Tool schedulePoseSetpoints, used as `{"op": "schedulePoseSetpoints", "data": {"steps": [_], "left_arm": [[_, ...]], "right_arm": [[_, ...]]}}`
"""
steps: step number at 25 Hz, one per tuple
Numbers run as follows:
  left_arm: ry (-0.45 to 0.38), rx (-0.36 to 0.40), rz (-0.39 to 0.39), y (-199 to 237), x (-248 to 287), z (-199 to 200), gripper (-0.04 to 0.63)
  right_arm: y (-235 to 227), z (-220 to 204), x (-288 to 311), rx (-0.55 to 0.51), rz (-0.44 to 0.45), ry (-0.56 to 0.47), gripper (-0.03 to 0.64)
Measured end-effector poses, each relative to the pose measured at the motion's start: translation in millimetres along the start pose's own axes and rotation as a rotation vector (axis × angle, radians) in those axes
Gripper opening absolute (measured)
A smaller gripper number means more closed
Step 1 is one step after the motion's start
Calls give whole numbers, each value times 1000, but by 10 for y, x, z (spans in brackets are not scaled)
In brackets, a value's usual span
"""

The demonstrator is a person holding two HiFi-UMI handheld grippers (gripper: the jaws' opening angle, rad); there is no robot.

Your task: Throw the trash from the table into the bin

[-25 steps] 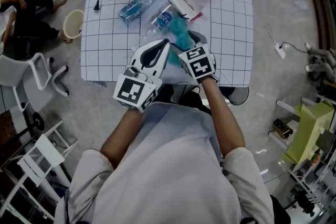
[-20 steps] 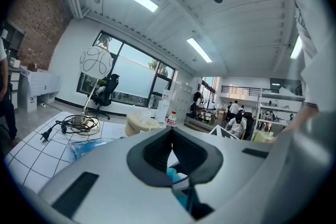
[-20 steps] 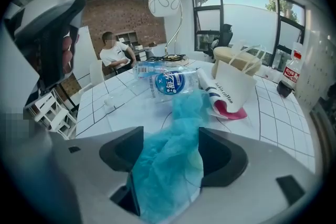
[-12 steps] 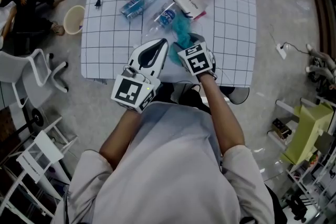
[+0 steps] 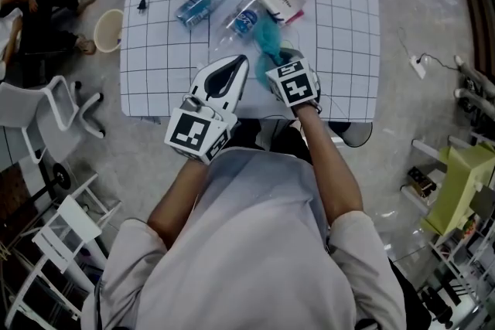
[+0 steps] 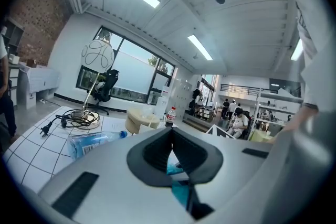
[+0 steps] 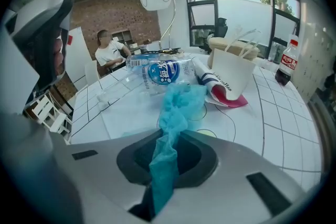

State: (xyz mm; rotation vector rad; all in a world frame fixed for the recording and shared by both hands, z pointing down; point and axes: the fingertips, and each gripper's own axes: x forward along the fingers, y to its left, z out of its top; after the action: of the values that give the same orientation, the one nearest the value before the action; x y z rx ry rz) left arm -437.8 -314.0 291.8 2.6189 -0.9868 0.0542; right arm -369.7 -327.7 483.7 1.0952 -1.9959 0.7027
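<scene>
Head view: the crumpled teal wad of thin fabric (image 5: pixel 267 35) lies on the white gridded table (image 5: pixel 340 50). Left gripper view: my left gripper (image 6: pixel 171 136) sits closed and empty. Right gripper view: my right gripper (image 7: pixel 167 152) has just been closing and now pinches the wad's tail; it looks light and limp, so I'd bite the bunched folds

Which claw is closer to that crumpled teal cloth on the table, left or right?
Right. The right claw has just closed on the teal cloth, pinching it between its jaws. The left claw sits shut beside the cloth, on its left, holding nothing.
</scene>
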Motion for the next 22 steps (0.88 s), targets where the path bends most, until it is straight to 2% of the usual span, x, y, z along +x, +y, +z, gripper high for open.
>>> {"op": "schedulePoseSetpoints", "data": {"steps": [13, 22], "left_arm": [[26, 22, -57, -227, 183, -8, 6], [61, 48, -149, -623, 466, -109, 6]], "right_arm": [[64, -80, -359, 70, 30, -114, 29], [-108, -190, -798, 137, 6, -184, 29]]}}
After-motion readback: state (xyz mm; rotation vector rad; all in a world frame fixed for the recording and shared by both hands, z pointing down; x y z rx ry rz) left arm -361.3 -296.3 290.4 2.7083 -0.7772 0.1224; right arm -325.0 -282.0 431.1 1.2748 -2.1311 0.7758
